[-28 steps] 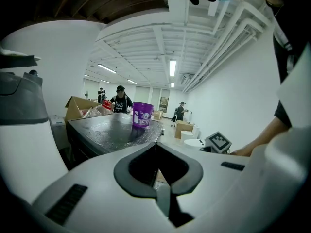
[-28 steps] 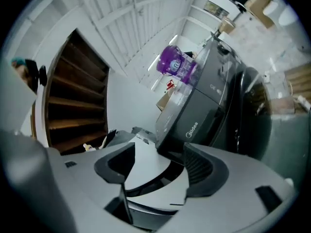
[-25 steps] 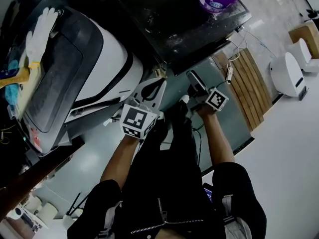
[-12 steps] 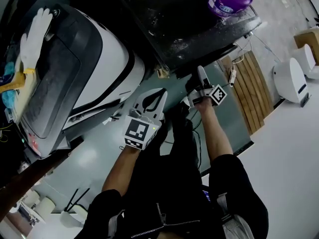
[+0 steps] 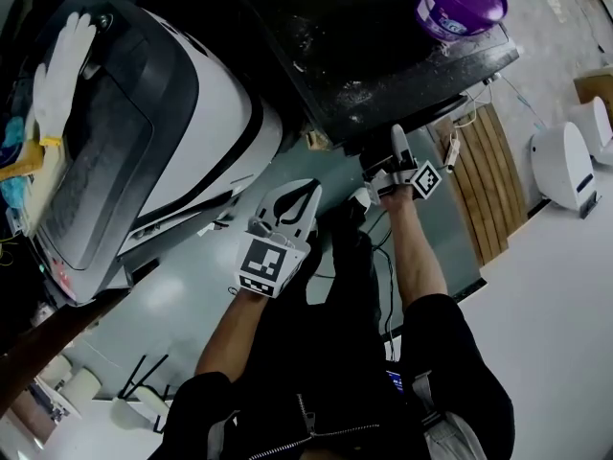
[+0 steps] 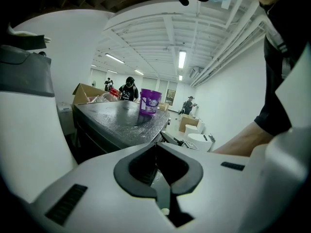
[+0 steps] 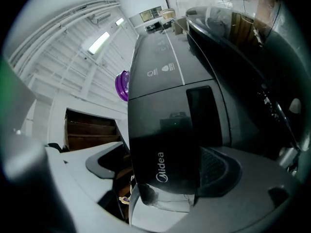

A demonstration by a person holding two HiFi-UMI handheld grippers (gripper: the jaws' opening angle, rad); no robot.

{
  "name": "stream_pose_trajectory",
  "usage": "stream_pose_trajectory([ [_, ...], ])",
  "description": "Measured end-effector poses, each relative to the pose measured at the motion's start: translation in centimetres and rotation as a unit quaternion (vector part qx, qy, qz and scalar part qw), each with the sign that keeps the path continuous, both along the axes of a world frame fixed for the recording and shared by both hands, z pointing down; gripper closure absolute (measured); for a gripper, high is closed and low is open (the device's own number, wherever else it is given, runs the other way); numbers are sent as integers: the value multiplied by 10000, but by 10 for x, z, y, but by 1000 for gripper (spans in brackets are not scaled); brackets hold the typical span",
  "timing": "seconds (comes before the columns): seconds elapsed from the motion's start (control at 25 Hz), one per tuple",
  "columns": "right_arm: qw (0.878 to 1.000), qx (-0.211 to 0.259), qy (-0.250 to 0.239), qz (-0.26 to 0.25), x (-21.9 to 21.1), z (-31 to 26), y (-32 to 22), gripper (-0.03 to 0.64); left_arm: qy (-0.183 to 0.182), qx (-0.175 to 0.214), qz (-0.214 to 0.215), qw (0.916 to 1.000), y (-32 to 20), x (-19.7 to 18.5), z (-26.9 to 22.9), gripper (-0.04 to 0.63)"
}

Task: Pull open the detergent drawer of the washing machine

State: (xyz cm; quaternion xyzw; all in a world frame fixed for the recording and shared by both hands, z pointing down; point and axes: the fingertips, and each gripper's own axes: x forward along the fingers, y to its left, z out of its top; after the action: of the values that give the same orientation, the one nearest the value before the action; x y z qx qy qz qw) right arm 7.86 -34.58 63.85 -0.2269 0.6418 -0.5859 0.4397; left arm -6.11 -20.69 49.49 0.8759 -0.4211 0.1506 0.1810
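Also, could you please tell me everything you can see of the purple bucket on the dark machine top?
The purple bucket looks like glossy plastic, round, with a white label printed in blue on its side. It stands upright on the dark, speckled machine top, near a corner. Only that top touches it. Its contents cannot be made out.

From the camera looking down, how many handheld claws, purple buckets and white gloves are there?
Grippers: 2, the left gripper and the right gripper, whose jaws have just been opening with a dark panel between them
Purple bucket: 1
White glove: 1
Total: 4
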Motion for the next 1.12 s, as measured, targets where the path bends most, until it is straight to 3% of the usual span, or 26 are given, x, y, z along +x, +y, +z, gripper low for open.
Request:
stream_pose_trajectory([
  [0.76,9986,360,-287,-256,0,11,5,317,-280,-198,-129,9993,9,-15,14,574],
  [1.12,9972,341,-447,-495,-1,11,7,328,-340,-295,-247,9987,8,-22,22,574],
])
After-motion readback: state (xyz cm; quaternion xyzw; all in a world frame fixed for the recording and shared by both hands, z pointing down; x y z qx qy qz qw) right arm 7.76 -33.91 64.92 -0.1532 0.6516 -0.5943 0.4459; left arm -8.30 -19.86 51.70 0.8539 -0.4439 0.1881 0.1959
